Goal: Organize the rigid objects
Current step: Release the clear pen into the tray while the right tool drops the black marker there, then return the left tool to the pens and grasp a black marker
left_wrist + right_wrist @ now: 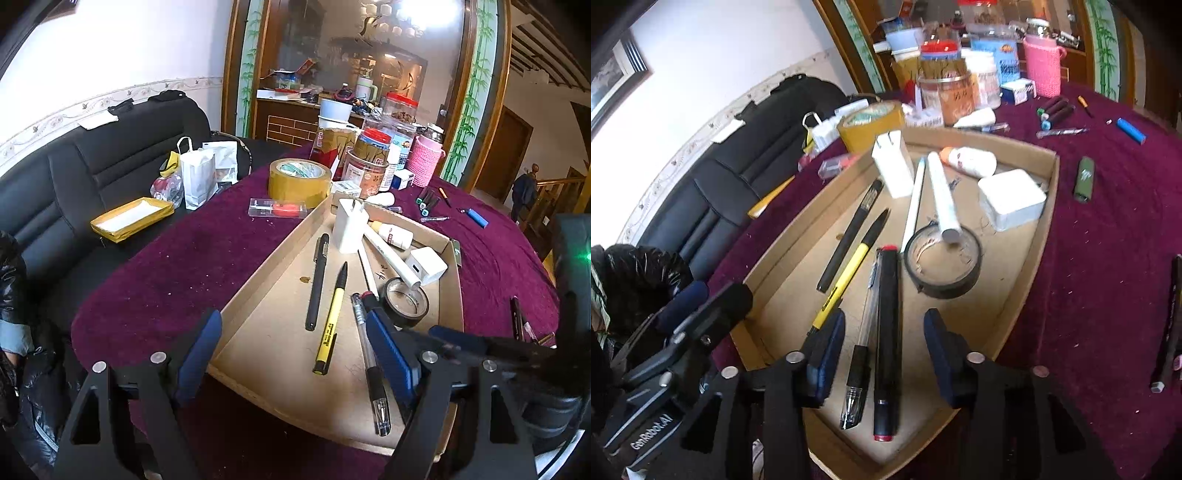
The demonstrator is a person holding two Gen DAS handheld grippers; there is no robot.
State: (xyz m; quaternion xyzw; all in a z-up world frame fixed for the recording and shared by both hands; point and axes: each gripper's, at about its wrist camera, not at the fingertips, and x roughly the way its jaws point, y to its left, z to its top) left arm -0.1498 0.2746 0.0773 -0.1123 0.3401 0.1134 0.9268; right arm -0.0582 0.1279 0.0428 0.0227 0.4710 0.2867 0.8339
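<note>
A shallow cardboard tray [266, 258] [1047, 206] on the purple table holds a black pen [317, 282], a yellow pen [332, 317] [849, 269], a clear gel pen [369, 358] [864, 336], a black marker with red ends [888, 343], a black tape roll [406, 302] [943, 262], white chargers [349, 225] [1012, 199] and a white tube [942, 195]. My left gripper [295, 350] is open and empty over the tray's near end. My right gripper [884, 347] is open, its fingers either side of the marker and gel pen without touching.
Loose on the cloth lie a green lighter [1084, 179], a blue lighter [1130, 131], dark markers [1054, 109] and a pen at the right edge [1169, 332]. A brown tape roll [299, 181], jars [369, 162] and a pink cup [428, 162] stand behind the tray. A black sofa [74, 177] is left.
</note>
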